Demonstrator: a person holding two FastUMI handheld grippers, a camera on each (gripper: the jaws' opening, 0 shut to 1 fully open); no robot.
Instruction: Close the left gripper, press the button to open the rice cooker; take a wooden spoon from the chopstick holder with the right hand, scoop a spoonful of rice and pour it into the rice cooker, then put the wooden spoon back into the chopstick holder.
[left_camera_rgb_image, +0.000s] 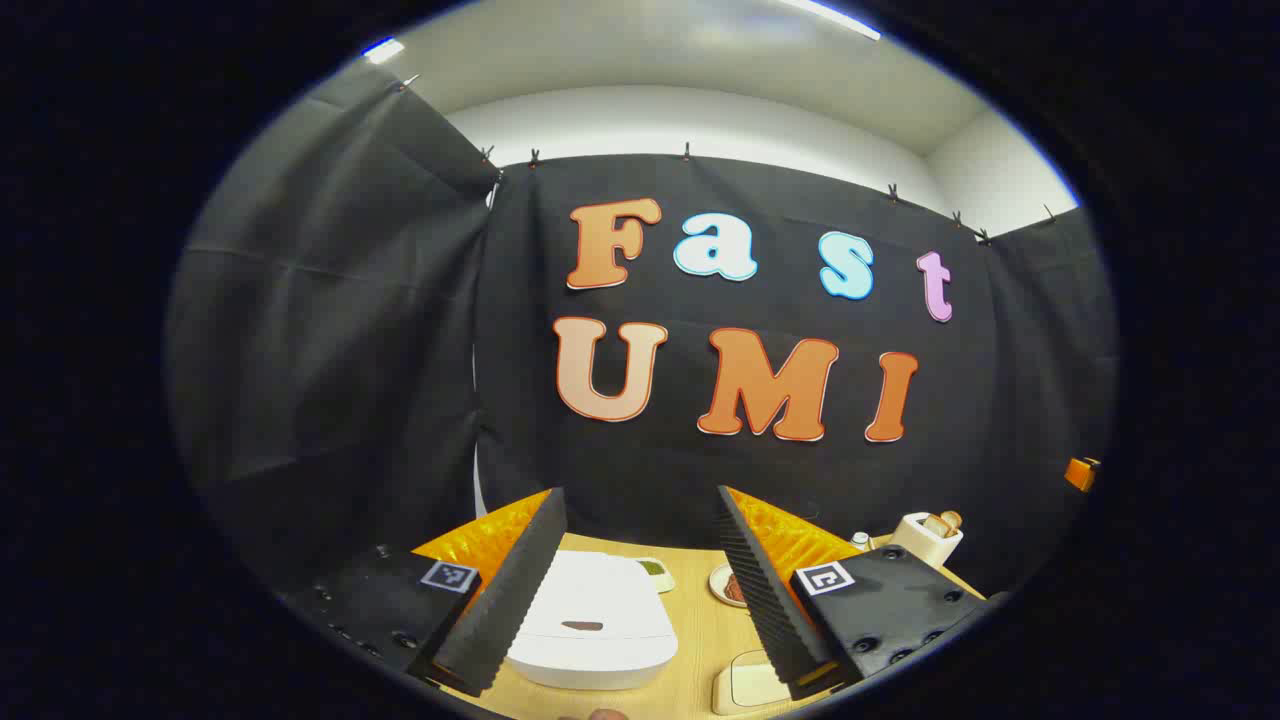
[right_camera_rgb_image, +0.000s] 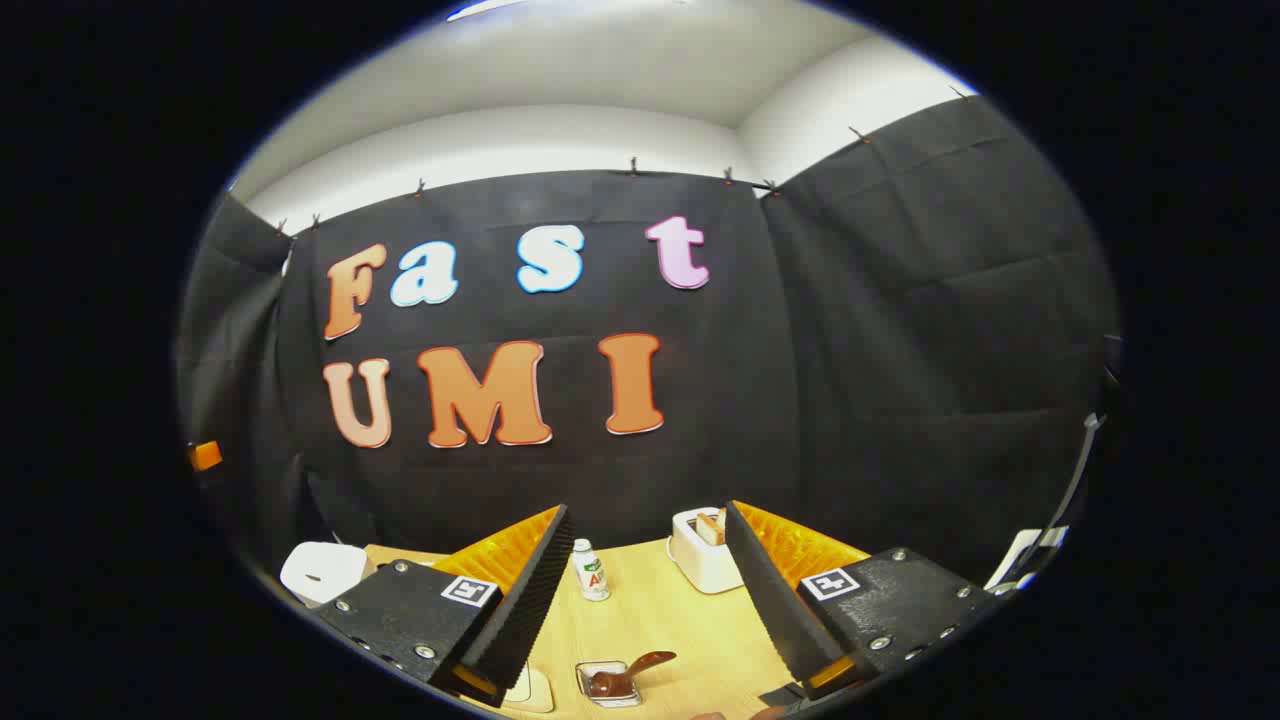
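A: Left tongs (left_camera_rgb_image: 640, 590)?
B: Spread wide, nothing held. Cooker (left_camera_rgb_image: 592, 620) sits on the table (left_camera_rgb_image: 700, 620) right between the fingers, lid down.
A: Right tongs (right_camera_rgb_image: 645, 600)?
B: Also apart, empty. Holder (right_camera_rgb_image: 703, 548) w/ spoon (right_camera_rgb_image: 712, 527) is just ahead, near the right finger. Cooker's far left in that view. Small bottle (right_camera_rgb_image: 590, 570) betw. the fingers.

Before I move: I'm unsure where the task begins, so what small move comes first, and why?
Probably close the left gripper: its fingers stand wide apart above the rice cooker, whose lid is still down, and pressing the button calls for closed fingers. The right gripper can wait, open.
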